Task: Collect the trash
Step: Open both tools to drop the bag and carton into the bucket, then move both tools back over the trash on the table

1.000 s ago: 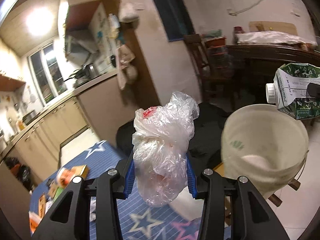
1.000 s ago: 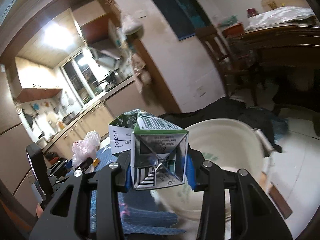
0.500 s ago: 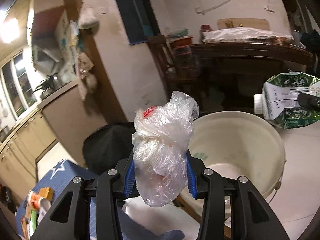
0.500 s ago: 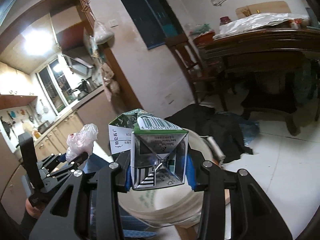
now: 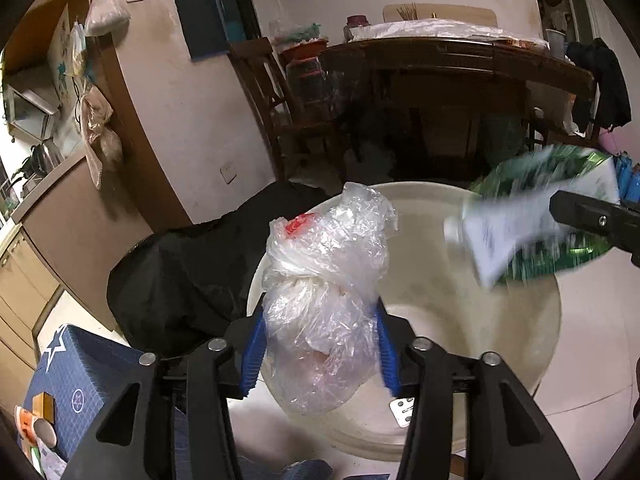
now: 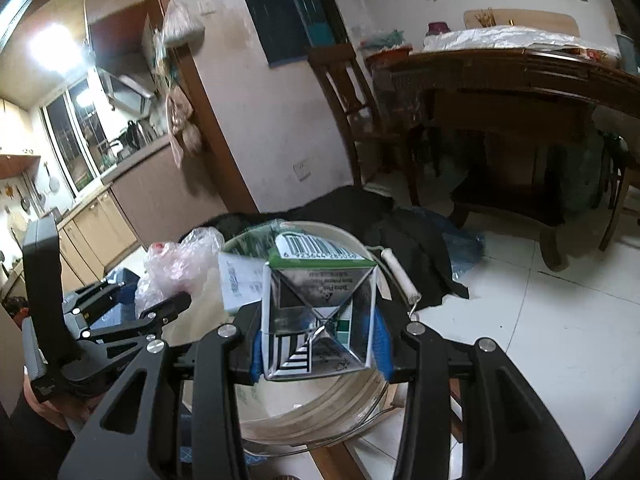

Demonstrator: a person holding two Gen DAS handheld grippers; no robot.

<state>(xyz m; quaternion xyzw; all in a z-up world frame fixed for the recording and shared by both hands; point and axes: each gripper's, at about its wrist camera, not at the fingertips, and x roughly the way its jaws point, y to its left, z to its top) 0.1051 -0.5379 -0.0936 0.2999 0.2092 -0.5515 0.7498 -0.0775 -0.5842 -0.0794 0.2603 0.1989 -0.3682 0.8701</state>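
- Since the earlier frames, both of my grippers had come over the white bucket (image 5: 520,332), whose open mouth filled more of each wrist view; the blue star-patterned box (image 5: 80,376) had slid toward the left edge.
- Left gripper (image 5: 318,354): its jaws had just been opening, with the crumpled clear plastic bag (image 5: 324,300) between the blue pads (image 5: 252,356). I could not tell whether the pads still pressed on the bag. The bag hung above the near-left rim of the bucket.
- Right gripper (image 6: 316,344): its jaws had likewise just been opening, with the green-and-white milk carton (image 6: 316,320) between them, bottom end toward the camera. A sliver of gap showed at the right pad, but I could not tell whether the grip was released. The carton sat above the bucket's mouth.
- In the left wrist view the carton (image 5: 536,220) appeared motion-blurred over the far-right rim of the bucket.
- Black cloth (image 6: 400,232) lay on the floor just behind the bucket; a dark wooden table (image 6: 520,76) stood well beyond it.
- A hand (image 6: 52,404) held the left gripper's handle, to the left of the bucket.
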